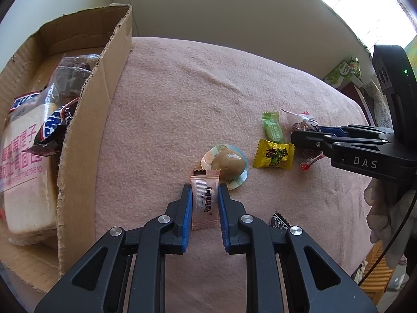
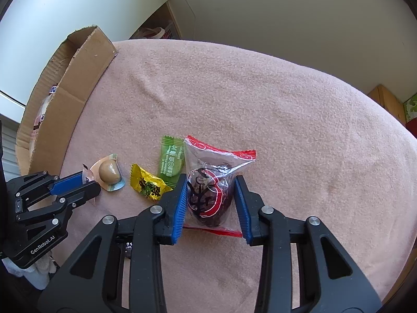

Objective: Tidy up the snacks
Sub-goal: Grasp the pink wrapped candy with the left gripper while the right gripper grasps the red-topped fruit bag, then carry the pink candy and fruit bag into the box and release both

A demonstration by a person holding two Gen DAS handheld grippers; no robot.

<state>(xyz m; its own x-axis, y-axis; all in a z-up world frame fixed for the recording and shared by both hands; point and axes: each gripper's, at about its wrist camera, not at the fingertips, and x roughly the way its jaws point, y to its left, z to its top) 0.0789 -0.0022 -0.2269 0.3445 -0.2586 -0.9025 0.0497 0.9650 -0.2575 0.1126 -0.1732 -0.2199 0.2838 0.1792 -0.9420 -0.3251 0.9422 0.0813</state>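
My left gripper (image 1: 205,191) straddles a pink candy packet (image 1: 204,199) lying on the pink cloth; its blue pads sit against the packet's long edges. My right gripper (image 2: 211,186) is open around a clear red-edged packet of dark fruit (image 2: 212,182), with small gaps on both sides. A cup-sealed brown egg snack (image 1: 228,164), a yellow packet (image 1: 273,154) and a green packet (image 1: 272,127) lie between the two grippers. A cardboard box (image 1: 86,120) at the left holds a bread loaf (image 1: 23,167) and a dark wrapped bar (image 1: 53,130).
A small dark wrapper (image 1: 278,220) lies by my left gripper's right finger. The pink cloth (image 2: 286,120) stretches bare to the right and far side. A wall runs behind the table; green boxes (image 1: 344,71) stand off its right edge.
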